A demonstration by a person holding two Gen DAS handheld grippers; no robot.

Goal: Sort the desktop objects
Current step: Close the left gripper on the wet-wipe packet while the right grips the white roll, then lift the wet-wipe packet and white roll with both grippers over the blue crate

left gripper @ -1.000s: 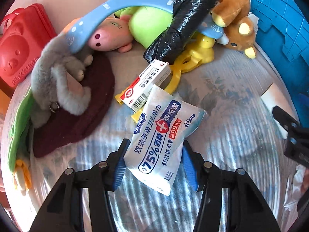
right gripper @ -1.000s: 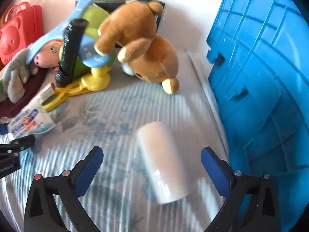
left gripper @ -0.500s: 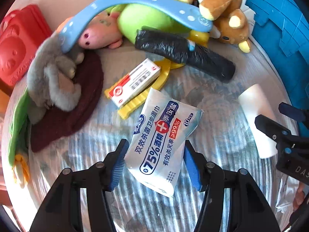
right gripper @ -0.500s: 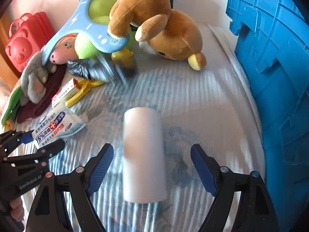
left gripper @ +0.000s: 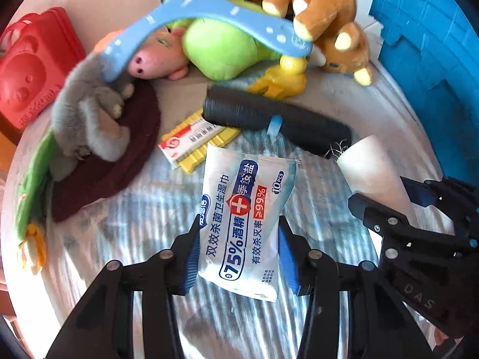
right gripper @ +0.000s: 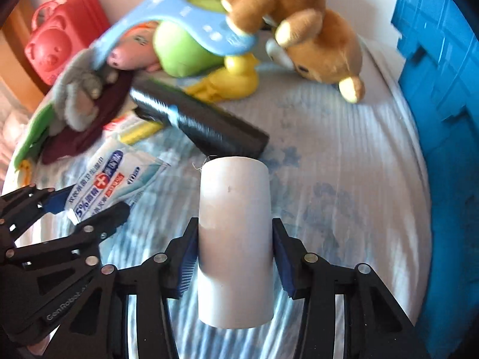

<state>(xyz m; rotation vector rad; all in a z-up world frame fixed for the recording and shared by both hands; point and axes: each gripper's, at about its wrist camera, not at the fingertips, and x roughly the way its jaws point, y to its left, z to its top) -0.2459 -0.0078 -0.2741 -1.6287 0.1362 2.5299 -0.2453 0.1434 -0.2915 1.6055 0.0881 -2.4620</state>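
Observation:
My left gripper is shut on a white and blue pack of alcohol wipes, its blue pads against both sides. My right gripper is shut on a white roll lying on the striped cloth; this roll also shows in the left wrist view. The right gripper shows in the left wrist view at the right. The left gripper and wipes pack show at the left of the right wrist view.
A black roll of bags lies just beyond the wipes. Behind it are a medicine box, a yellow duck, a brown bear, a green plush, a light blue boomerang-shaped toy, a grey plush and a red case. A blue crate stands at the right.
The black roll fell from upright to lying flat on the cloth. My right gripper moved forward around the white roll and closed on it. My left gripper stays shut on the wipes.

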